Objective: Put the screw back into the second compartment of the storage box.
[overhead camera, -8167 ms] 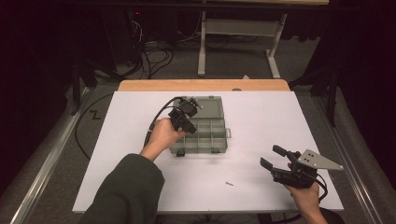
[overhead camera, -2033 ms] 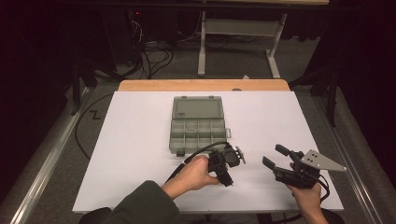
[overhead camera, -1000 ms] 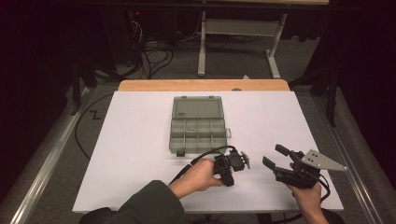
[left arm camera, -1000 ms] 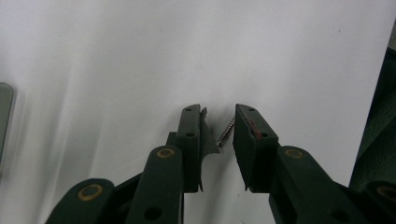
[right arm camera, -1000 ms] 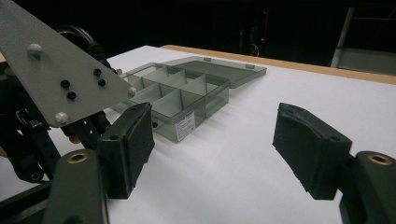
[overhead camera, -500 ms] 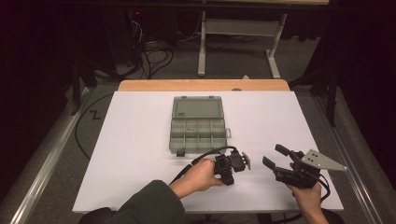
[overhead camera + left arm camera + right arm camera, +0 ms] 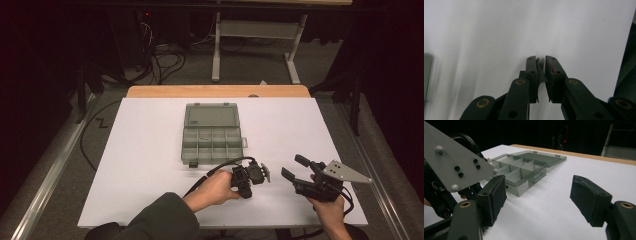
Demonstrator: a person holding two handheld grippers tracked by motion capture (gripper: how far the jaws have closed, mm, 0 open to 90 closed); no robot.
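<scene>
Closing down on the little screw: the left gripper has just pinched its jaws nearly together, and in the left gripper view the small threaded piece sits right between the pads, so it looks gripped; 8 s back that screw lay loose on the white table while the left hand worked at the organizer box, so the pick is made and the carry back to a compartment is, I'd judge, what's next; box sits open w/ lid laid flat toward 12 o'clock, compartments facing up, at abt 11 o'clock from the left gripper, near but not touching; right gripper rests at 3 o'clock of the left one, jaws wide, nothing between them, idle; room-wise: clear white surface from left gripper up to the box front wall, no clutter in the path; table's near edge lies close at 6 o'clock, so lift before swinging; right gripper close enough at 3 o'clock to mind.
</scene>
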